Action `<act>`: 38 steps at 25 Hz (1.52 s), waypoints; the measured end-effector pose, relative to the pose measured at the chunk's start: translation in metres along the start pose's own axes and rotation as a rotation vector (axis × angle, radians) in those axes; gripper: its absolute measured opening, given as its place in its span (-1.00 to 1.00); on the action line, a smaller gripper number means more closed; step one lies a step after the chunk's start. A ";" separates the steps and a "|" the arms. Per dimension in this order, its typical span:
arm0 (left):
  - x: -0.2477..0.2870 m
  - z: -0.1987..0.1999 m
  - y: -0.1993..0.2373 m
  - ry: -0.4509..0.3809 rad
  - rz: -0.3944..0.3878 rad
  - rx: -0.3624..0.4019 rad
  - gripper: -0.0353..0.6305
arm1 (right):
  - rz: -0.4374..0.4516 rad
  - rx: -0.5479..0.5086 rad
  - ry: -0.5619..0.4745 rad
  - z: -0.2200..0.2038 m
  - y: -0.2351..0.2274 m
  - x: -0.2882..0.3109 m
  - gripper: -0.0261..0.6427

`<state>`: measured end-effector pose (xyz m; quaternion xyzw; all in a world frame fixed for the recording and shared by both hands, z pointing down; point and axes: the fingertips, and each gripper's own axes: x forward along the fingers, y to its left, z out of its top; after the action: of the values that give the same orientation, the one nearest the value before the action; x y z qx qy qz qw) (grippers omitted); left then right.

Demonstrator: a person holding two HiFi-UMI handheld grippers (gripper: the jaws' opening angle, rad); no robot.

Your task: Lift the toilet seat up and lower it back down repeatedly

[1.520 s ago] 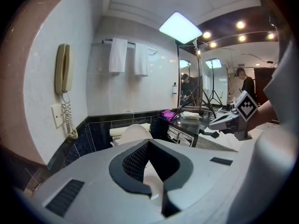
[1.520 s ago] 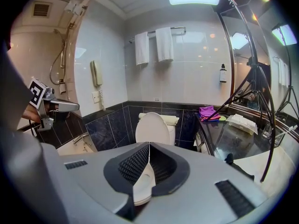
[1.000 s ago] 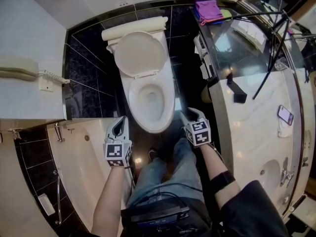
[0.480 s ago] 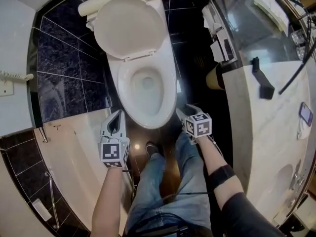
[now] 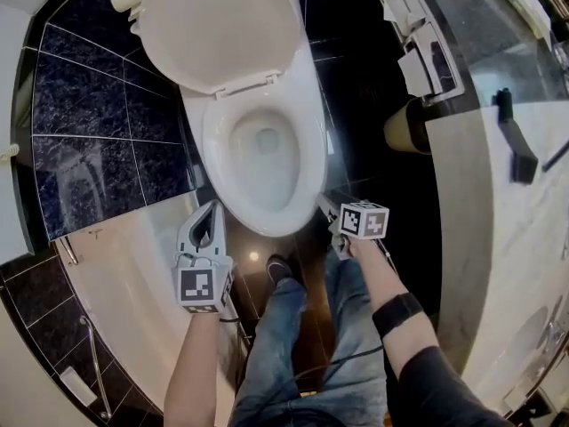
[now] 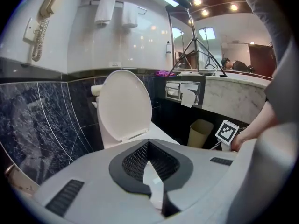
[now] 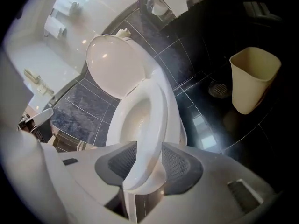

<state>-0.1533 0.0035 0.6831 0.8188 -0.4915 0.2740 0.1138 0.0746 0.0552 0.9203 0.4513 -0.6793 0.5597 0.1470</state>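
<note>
— Both tools have sunk toward the bowl (image 5: 267, 163) since a second ago, and it fills more of the head view. Where is the right tool (image 7: 148, 146) now?

— At the bowl's front right. Its jaws have just been opening and stand spread, with the front rim of the toilet seat (image 7: 154, 106) between them. I see no firm pinch on it.

— And the seat itself?

— Lying down flat on the bowl, while the lid (image 5: 213, 25) stands raised behind it.

— What about the left tool (image 6: 148, 143)?

— Its tips are pressed together with nothing between them. It hangs just beside the bowl's front left, apart from the seat, and points toward the lid.

— Anything else close by?

— A beige waste bin (image 7: 252, 76) stands on the dark tiled floor (image 7: 210, 125) to the right of the bowl, well apart from both tools.
</note>
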 end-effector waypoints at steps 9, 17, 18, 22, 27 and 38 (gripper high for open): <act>0.021 -0.026 -0.006 0.033 -0.015 -0.012 -0.91 | 0.046 0.127 0.002 -0.006 -0.016 0.034 -0.36; 0.030 -0.038 -0.008 0.052 -0.029 -0.020 -0.91 | 0.084 0.188 -0.009 -0.006 -0.014 0.040 -0.38; 0.030 -0.039 -0.008 0.054 -0.033 -0.022 -0.91 | 0.083 0.186 -0.007 -0.006 -0.013 0.040 -0.39; 0.033 -0.048 -0.013 0.070 -0.043 -0.038 -0.91 | 0.083 0.177 -0.009 -0.003 -0.010 0.037 -0.51; 0.037 -0.051 -0.018 0.083 -0.051 -0.055 -0.91 | 0.078 0.231 -0.009 -0.003 -0.010 0.037 -0.54; 0.033 -0.035 -0.028 0.079 -0.051 -0.127 -0.91 | 0.110 0.246 -0.004 0.012 0.012 0.010 -0.56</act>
<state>-0.1286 0.0084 0.7331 0.8108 -0.4818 0.2716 0.1917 0.0632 0.0395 0.9155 0.4289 -0.6297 0.6450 0.0585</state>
